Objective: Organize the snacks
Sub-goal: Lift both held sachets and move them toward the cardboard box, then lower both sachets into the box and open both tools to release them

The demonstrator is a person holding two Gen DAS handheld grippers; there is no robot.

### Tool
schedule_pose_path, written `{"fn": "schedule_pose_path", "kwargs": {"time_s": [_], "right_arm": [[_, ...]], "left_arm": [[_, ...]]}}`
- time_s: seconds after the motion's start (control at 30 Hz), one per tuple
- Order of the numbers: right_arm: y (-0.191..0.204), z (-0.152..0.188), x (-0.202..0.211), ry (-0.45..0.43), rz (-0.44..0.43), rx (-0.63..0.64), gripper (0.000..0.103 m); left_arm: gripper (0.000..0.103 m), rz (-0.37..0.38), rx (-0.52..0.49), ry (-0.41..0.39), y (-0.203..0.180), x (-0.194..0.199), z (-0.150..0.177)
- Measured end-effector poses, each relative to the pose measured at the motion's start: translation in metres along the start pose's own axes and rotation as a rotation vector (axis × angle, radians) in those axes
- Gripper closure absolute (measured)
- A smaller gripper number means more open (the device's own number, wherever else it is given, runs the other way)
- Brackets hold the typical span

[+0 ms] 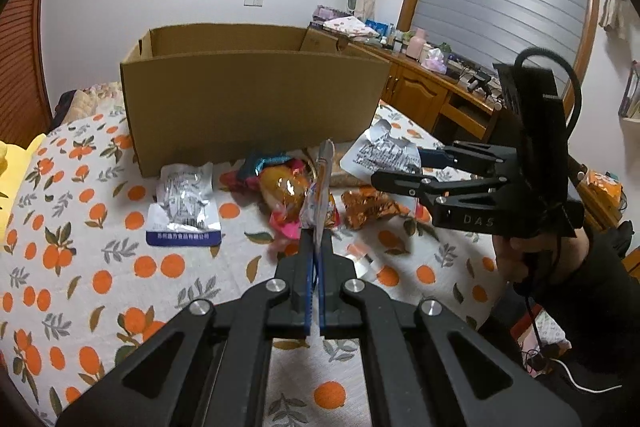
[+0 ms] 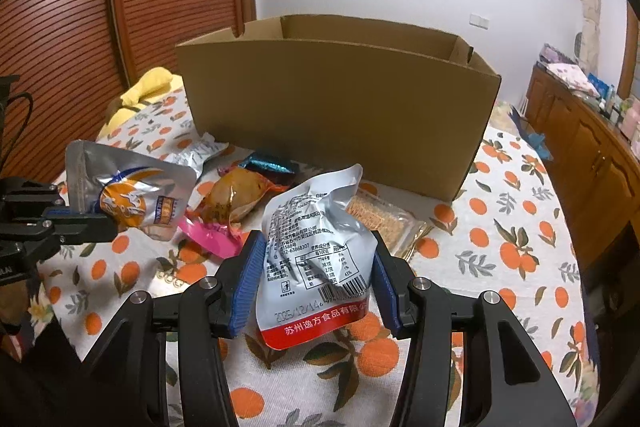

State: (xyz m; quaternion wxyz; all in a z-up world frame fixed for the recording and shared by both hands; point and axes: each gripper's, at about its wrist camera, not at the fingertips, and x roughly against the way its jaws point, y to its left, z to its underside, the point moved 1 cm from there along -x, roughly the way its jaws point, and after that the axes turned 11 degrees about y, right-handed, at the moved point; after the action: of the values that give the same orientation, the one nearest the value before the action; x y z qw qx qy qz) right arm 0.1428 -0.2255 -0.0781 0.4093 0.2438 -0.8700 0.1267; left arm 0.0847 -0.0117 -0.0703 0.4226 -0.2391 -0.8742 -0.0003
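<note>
My left gripper is shut on a silver snack pouch with an orange print, seen edge-on; it shows flat in the right wrist view, held above the bed. My right gripper is shut on a silver pouch with a red bottom band, lifted off the bed; it also shows in the left wrist view. An open cardboard box stands behind the snacks and shows in the right wrist view too. Loose snacks lie in front of the box: a silver pouch with a blue band and an orange-brown pack.
The bed has an orange-print cover. A cracker pack, a pink wrapper and a blue foil pack lie near the box. A yellow pillow is at the left, a wooden cabinet at the right.
</note>
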Motion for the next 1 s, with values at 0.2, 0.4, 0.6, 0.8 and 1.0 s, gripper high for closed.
{"fn": "schedule_pose_path", "kwargs": {"time_s": [0.2,0.4,0.6,0.8,1.0], "right_arm": [[-0.002,-0.003,0.009,-0.021,-0.003,-0.004,0.051],[-0.005,-0.010,0.019,-0.042,0.003,-0.007,0.051],[-0.007,-0.020,0.028,-0.063,0.015,0.000,0.051],[-0.008,-0.032,0.036,-0.086,0.026,0.012,0.051],[-0.009,-0.048,0.045,-0.113,0.040,0.029,0.051]], "left_arm": [[0.103,-0.016,-0.011,-0.024,0.001,0.009,-0.015],[0.103,-0.034,-0.029,-0.055,0.002,0.020,-0.033],[0.103,-0.051,-0.040,-0.074,0.007,0.026,-0.051],[0.103,-0.076,-0.044,-0.089,0.014,0.031,-0.067],[0.103,-0.101,-0.046,-0.106,0.020,0.037,-0.086]]}}
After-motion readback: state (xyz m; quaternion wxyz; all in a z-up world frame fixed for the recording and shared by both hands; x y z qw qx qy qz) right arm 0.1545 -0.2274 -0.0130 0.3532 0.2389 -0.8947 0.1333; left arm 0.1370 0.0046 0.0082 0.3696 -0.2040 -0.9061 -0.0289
